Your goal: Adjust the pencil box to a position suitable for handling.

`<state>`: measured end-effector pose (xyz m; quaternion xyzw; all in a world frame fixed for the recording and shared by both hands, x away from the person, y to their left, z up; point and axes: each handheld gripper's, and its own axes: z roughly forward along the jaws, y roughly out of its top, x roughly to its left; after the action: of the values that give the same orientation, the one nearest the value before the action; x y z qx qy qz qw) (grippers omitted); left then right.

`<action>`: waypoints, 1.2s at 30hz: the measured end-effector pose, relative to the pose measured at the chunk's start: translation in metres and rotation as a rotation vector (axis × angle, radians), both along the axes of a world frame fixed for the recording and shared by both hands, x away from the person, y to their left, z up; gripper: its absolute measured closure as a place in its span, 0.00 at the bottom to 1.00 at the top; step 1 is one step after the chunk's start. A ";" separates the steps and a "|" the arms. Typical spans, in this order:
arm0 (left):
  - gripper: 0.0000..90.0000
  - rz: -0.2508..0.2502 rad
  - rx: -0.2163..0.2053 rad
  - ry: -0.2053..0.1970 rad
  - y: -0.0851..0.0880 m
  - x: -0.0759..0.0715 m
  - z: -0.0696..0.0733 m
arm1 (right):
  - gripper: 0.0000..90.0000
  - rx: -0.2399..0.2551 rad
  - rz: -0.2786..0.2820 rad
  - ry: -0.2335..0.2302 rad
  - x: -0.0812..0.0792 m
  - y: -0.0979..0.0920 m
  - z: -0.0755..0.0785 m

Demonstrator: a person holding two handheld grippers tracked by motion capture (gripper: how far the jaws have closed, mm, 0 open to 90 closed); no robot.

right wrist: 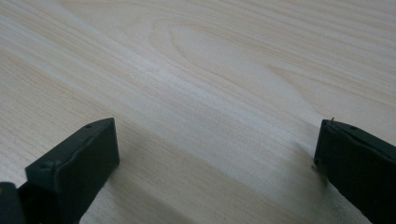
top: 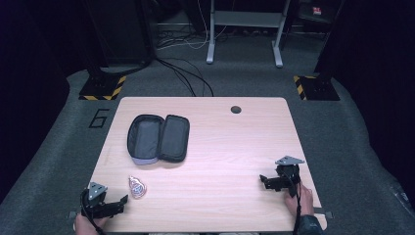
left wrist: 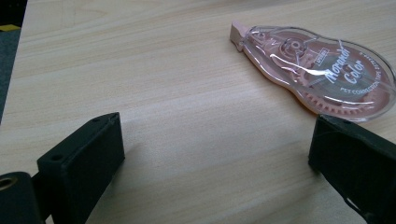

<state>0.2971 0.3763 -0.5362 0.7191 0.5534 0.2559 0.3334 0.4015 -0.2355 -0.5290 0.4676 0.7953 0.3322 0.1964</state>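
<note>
Near the left front edge of the surface, the correction tape lies just right of the wide-open left tongs, long axis running near-far; right tongs, open too, sit well apart.

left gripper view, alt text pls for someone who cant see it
A clear and pink correction tape dispenser lies flat on a light wooden table, just beyond the right jaw of the open left gripper. The two black jaws rise from the bottom corners with bare wood between them.
</note>
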 end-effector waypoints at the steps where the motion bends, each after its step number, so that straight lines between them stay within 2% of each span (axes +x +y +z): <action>1: 0.04 0.000 0.000 0.000 0.000 0.000 0.000 | 0.00 0.001 -0.001 0.001 0.000 0.000 0.000; 3: 0.04 -0.003 0.004 0.002 0.000 0.000 0.000 | 0.00 -0.001 0.001 -0.001 0.000 0.000 0.000; 6: 0.04 -0.010 0.009 0.027 0.001 0.002 0.003 | 0.00 0.001 0.000 0.000 0.000 0.000 0.000; 7: 0.03 -0.009 0.010 0.021 0.001 0.002 0.002 | 0.00 0.001 0.000 0.000 0.000 0.000 0.000; 9: 0.03 0.000 0.010 0.017 0.000 0.004 0.002 | 0.00 -0.001 0.001 -0.001 0.000 0.000 0.000; 12: 0.03 0.016 0.014 0.035 -0.002 0.006 0.004 | 0.00 -0.001 0.001 -0.001 0.000 0.000 0.000; 18: 0.00 0.023 -0.023 0.065 -0.006 0.008 0.014 | 0.00 0.000 0.000 0.000 0.000 0.000 0.000; 23: 0.00 0.030 -0.029 0.053 -0.009 0.008 0.020 | 0.00 -0.001 0.001 -0.001 0.000 0.000 0.000; 24: 0.00 0.033 -0.041 0.044 -0.011 0.007 0.023 | 0.00 -0.001 0.001 -0.001 0.000 0.000 0.000; 26: 0.00 0.025 -0.042 0.052 -0.012 0.007 0.025 | 0.00 0.003 -0.003 -0.014 0.000 0.000 -0.001; 27: 0.00 0.032 -0.041 0.036 -0.016 0.007 0.026 | 0.00 0.004 -0.003 -0.014 0.000 0.000 -0.001; 31: 0.01 0.022 -0.044 0.050 -0.022 0.007 0.028 | 0.00 0.004 -0.002 -0.014 0.001 0.000 -0.001; 32: 0.01 0.018 -0.046 0.050 -0.026 0.008 0.027 | 0.00 0.001 0.005 0.001 0.000 0.000 0.000; 36: 0.03 -0.014 -0.045 0.051 -0.040 0.009 0.027 | 0.00 0.002 0.007 0.001 0.000 0.000 0.000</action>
<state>0.3064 0.3361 -0.5097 0.7216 0.5623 0.2227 0.3370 0.4020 -0.2358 -0.5288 0.4654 0.7966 0.3331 0.1944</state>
